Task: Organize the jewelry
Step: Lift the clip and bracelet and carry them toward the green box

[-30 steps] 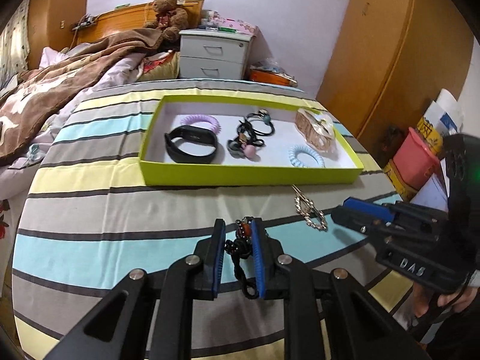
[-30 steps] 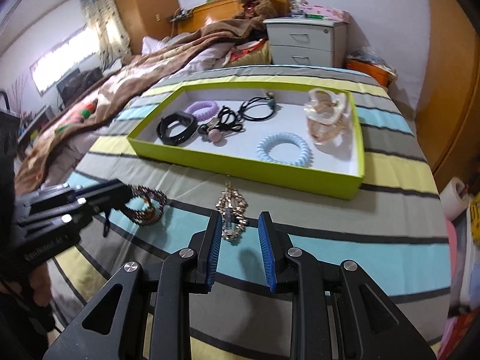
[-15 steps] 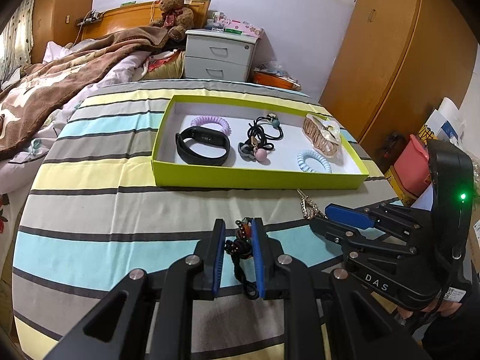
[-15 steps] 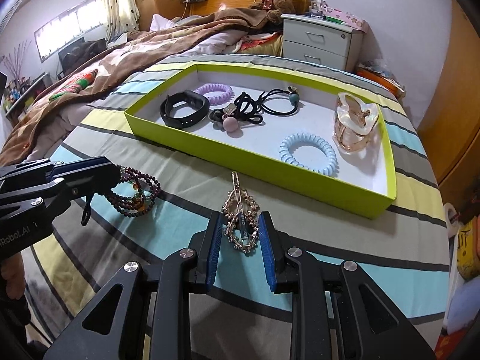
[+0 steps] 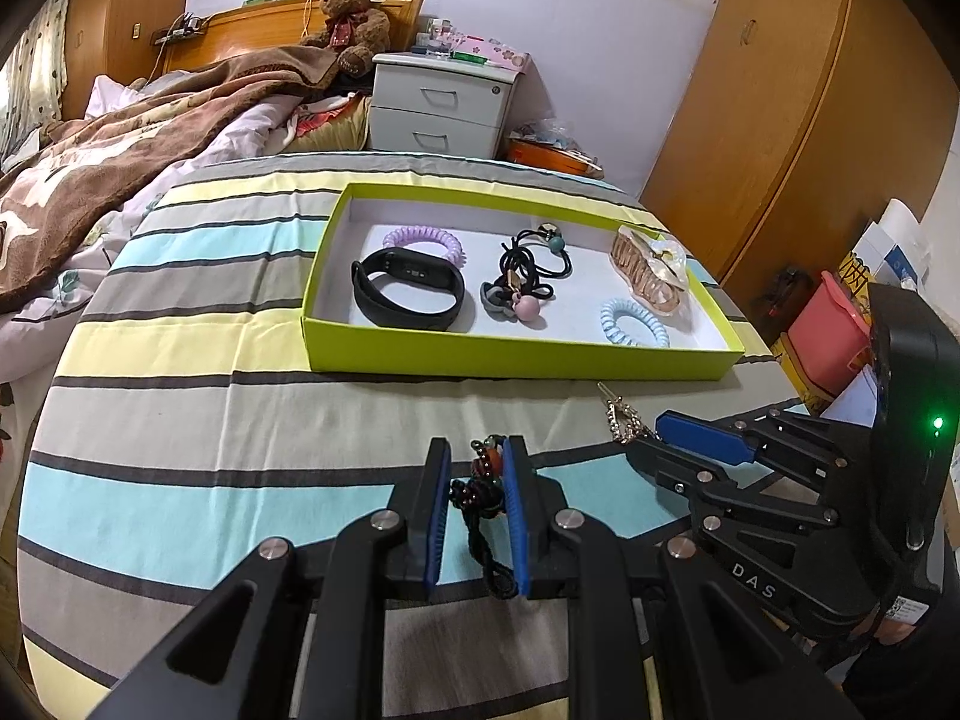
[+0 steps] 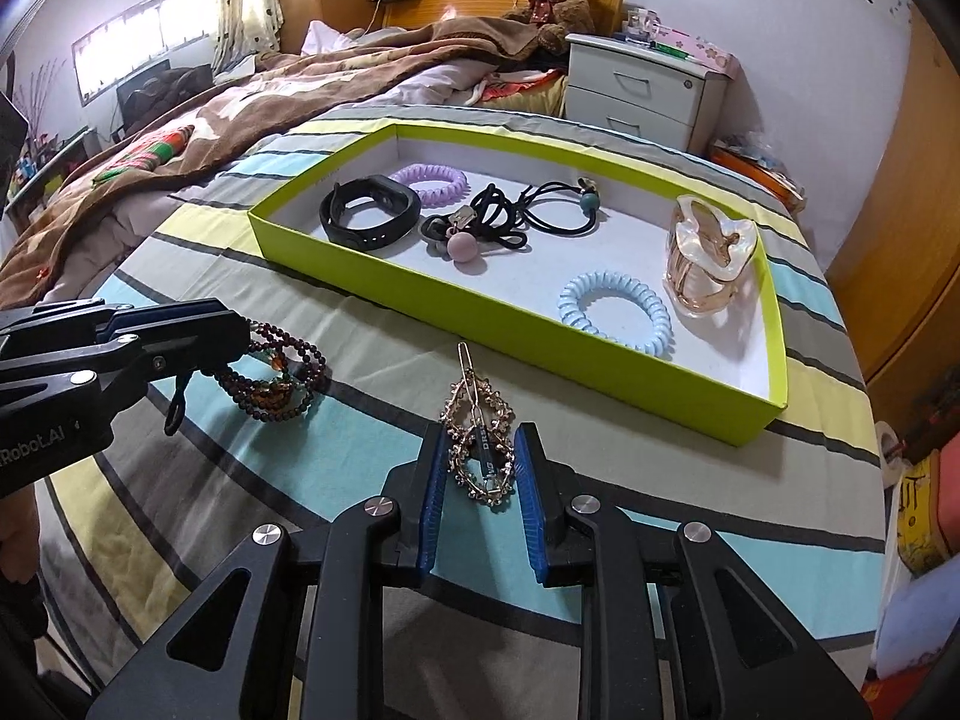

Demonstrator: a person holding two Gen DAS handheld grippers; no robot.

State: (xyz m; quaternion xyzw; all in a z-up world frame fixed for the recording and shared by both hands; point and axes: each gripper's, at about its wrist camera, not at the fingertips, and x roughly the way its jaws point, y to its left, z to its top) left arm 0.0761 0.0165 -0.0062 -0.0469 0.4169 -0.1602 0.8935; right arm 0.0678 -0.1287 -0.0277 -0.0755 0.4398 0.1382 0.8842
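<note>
My left gripper (image 5: 476, 468) is shut on a dark beaded bracelet (image 5: 483, 483) just above the striped cloth; the bracelet also shows in the right wrist view (image 6: 273, 381). My right gripper (image 6: 480, 450) is open, its pads on either side of a gold jewelled hair clip (image 6: 478, 441) that lies on the cloth; the clip also shows in the left wrist view (image 5: 621, 420). A lime green tray (image 5: 480, 354) beyond holds a black wristband (image 5: 408, 288), a purple coil tie (image 5: 423, 239), black hair ties (image 5: 528, 276), a blue coil tie (image 5: 635, 321) and a clear hair claw (image 5: 648, 267).
The tray stands on a round table with a striped cloth (image 5: 180, 420). A bed with a brown blanket (image 5: 108, 162) lies to the left, a white nightstand (image 5: 441, 105) behind, wooden wardrobes (image 5: 798, 120) and a pink bin (image 5: 831, 336) to the right.
My right gripper has moved forward so that the gold hair clip now lies between its pads. My left gripper still holds the bracelet, with the view now a little higher.
</note>
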